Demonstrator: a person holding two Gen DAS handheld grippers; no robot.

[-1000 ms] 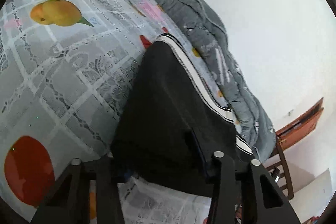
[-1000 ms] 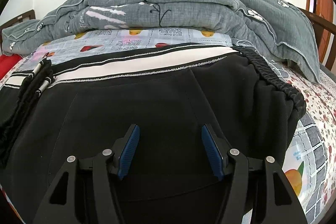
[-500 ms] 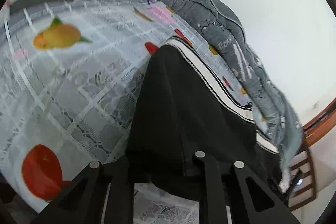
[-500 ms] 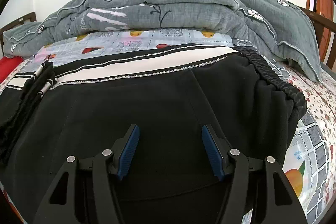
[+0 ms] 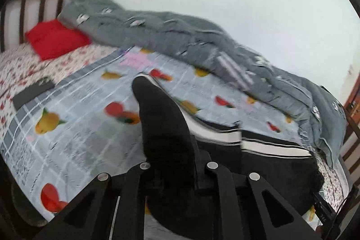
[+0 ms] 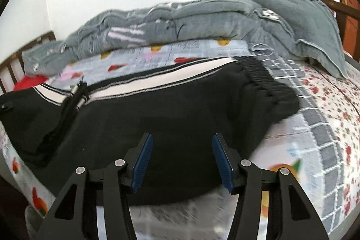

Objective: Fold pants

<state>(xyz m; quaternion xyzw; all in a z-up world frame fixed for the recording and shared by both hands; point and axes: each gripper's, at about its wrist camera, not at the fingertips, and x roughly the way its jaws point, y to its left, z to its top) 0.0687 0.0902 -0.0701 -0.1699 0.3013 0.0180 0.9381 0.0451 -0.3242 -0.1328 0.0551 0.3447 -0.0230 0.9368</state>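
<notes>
Black pants with a white side stripe [image 6: 180, 114] lie on the fruit-print sheet on the bed; the elastic waistband [image 6: 263, 78] is at the right. My left gripper [image 5: 175, 172] is shut on the pants' leg end [image 5: 162, 118] and holds it lifted off the sheet, with the leg draping up between the fingers. The rest of the pants [image 5: 274, 163] lies flat to the right. My right gripper [image 6: 182, 159] is open and empty, hovering above the pants' near edge, blue pads [image 6: 142, 161] apart.
A grey quilt [image 5: 202, 48] is bunched along the wall side. A red pillow [image 5: 54, 39] lies by the wooden headboard [image 5: 33, 1]. A dark flat object [image 5: 33, 91] rests on the floral sheet at left. A wooden chair [image 5: 351, 118] stands at right.
My left gripper has lifted and swung with the leg end, so the view now faces the headboard. My right gripper has drawn back and risen from the pants, still open.
</notes>
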